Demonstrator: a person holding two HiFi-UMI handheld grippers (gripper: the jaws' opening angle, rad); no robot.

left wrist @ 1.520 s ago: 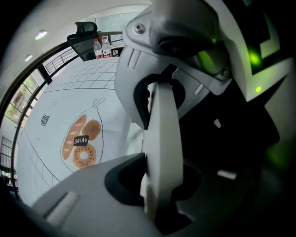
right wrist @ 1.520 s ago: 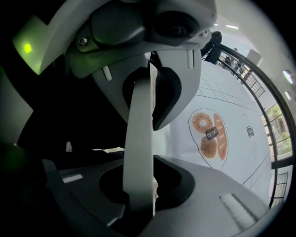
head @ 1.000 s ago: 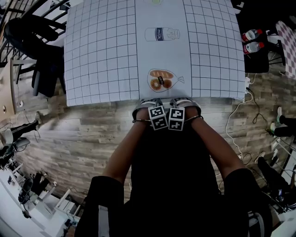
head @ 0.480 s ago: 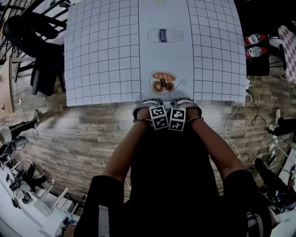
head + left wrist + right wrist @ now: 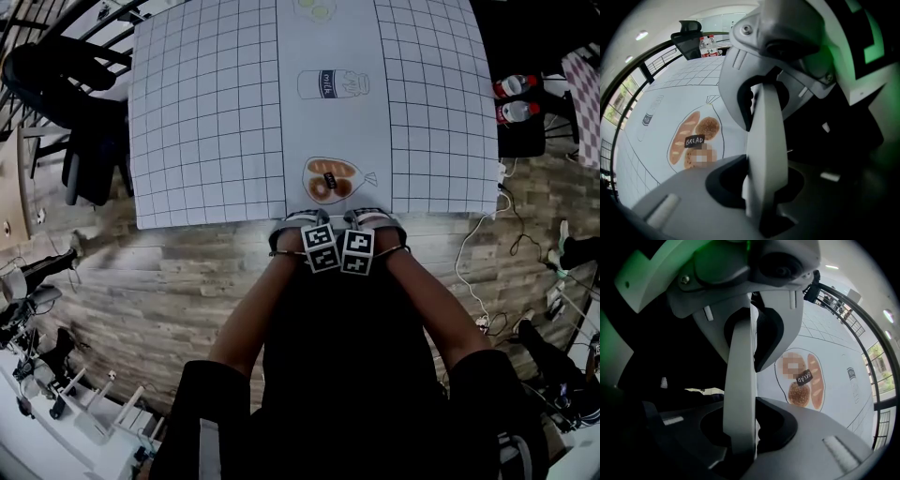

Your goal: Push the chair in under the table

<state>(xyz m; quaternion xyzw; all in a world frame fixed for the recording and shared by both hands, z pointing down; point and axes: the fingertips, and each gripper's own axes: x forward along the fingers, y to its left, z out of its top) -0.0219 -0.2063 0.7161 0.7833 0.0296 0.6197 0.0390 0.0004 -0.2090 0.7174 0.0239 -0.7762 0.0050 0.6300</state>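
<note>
The left gripper (image 5: 302, 221) and right gripper (image 5: 375, 221) clamp the chair's pale back rail (image 5: 764, 154) at the table (image 5: 206, 141) edge, so the push looks nearly finished.

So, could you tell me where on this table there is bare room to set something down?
Nothing stands on the tablecloth; the milk bottle and bread are only printed. Both gridded panels flanking the centre strip are free. Only the middle of the near edge is crowded, where the left gripper and right gripper sit side by side.
</note>
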